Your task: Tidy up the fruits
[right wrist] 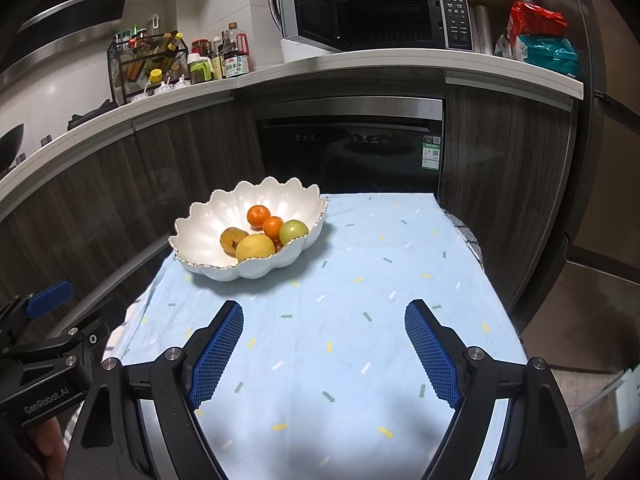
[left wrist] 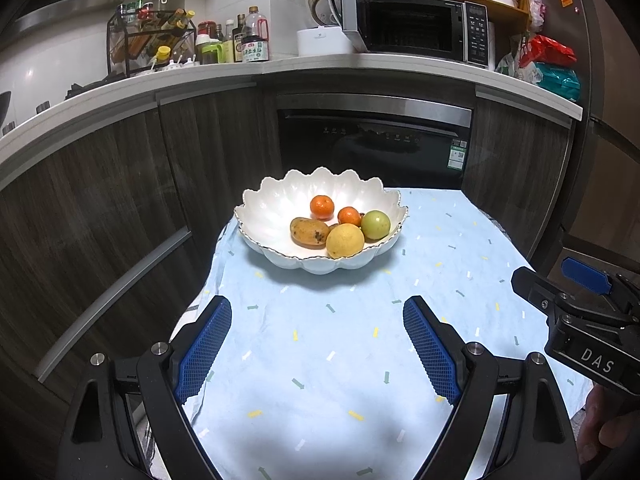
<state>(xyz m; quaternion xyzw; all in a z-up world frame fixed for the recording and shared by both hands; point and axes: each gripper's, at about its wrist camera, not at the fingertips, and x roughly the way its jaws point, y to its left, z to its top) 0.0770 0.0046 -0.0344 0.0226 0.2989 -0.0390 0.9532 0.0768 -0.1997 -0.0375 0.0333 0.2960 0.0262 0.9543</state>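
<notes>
1. A white bowl (left wrist: 272,216) with a scalloped, petal-shaped rim stands on a small table covered by a pale blue cloth (left wrist: 340,360) printed with little arrows and dashes.
2. All the fruit lies inside the bowl, gathered toward its right half: two small oranges (left wrist: 322,206) at the back, a green apple (left wrist: 375,224) at the right, a yellow lemon (left wrist: 345,241) at the front, and a brownish, speckled mango (left wrist: 308,232) to the left of the lemon.
3. The lemon touches the mango and the apple; the nearer orange sits just behind them.
4. The left gripper (left wrist: 318,344) hangs over the near part of the cloth, its blue ribbed pads wide apart with nothing between them, well short of the bowl.
5. The right gripper (right wrist: 324,350) is likewise spread wide and empty over the cloth, with the bowl ahead and to its left.
6. Each gripper shows at the edge of the other's view, so they sit side by side.
7. Behind the table are dark wooden cabinets, a black dishwasher (right wrist: 348,148), and a white counter (right wrist: 360,62).
8. On the counter stand a microwave (right wrist: 384,16) with its door open, a rack of bottles (right wrist: 148,64) and some bags (right wrist: 544,40).
</notes>
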